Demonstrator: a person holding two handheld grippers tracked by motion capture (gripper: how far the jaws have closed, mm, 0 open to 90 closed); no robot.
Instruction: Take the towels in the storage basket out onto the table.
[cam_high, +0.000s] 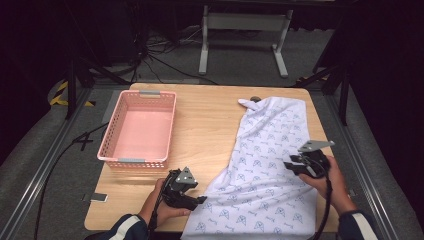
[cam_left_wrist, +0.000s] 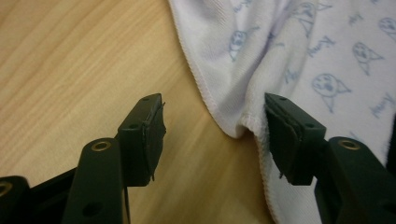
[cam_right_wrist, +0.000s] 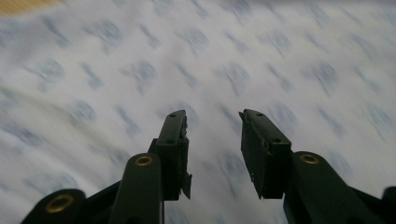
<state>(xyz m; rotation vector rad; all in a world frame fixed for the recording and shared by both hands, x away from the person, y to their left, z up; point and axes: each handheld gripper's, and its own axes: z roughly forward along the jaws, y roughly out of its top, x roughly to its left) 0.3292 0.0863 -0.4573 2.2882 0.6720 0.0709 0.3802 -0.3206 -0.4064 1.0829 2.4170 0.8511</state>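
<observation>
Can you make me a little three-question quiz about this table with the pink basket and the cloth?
1. True or false: the white cloth with blue cat prints lies inside the pink plastic basket.
2. Which gripper is at the cloth's hemmed edge: A) left gripper B) right gripper?
3. Fill in: the basket stands on the light wooden ____.

Key: 1 false, it lies spread on the table beside the basket. 2 A; the right gripper is over the cloth's middle. 3 table.

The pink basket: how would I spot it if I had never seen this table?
Start at the wooden table and look to its left half. There stands the pink basket, a perforated plastic tub with grey handles, apart from the white printed cloth spread on the right.
</observation>
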